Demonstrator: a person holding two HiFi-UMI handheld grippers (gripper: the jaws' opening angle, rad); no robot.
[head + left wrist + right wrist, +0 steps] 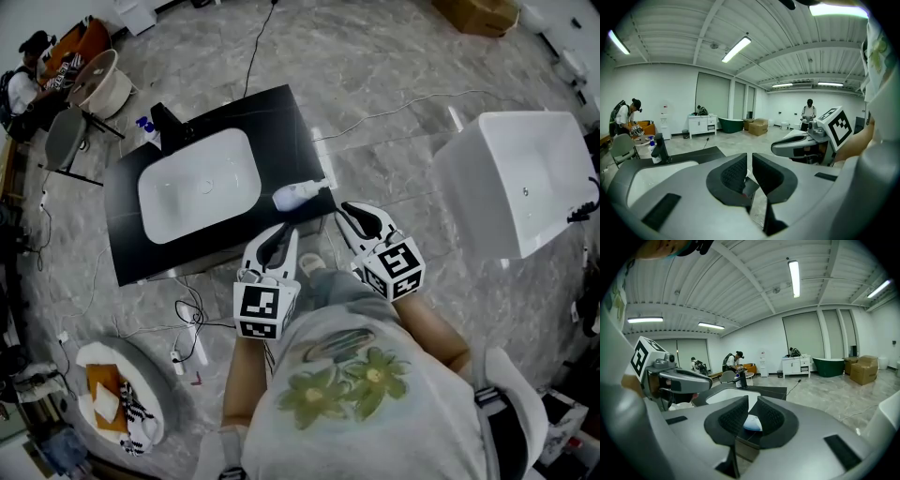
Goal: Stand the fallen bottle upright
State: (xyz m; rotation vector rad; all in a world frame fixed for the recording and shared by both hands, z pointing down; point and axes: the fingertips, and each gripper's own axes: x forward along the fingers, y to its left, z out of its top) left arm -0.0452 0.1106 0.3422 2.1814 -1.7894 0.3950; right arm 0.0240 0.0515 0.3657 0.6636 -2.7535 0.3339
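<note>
A white bottle lies on its side at the near right corner of the black countertop, beside the white sink basin. My left gripper hangs just short of the counter's near edge, jaws shut and empty. My right gripper is to the right of the bottle, off the counter's corner, also shut with nothing held. In the right gripper view the bottle shows beyond the tips of the right gripper, apart from them. In the left gripper view the left gripper has its pads nearly together, the other gripper to its right.
A black faucet and a small blue-topped bottle stand at the counter's far left. A large white tub sits to the right. Cables trail over the marble floor. A round basket with cloths is at lower left. A person is at far left.
</note>
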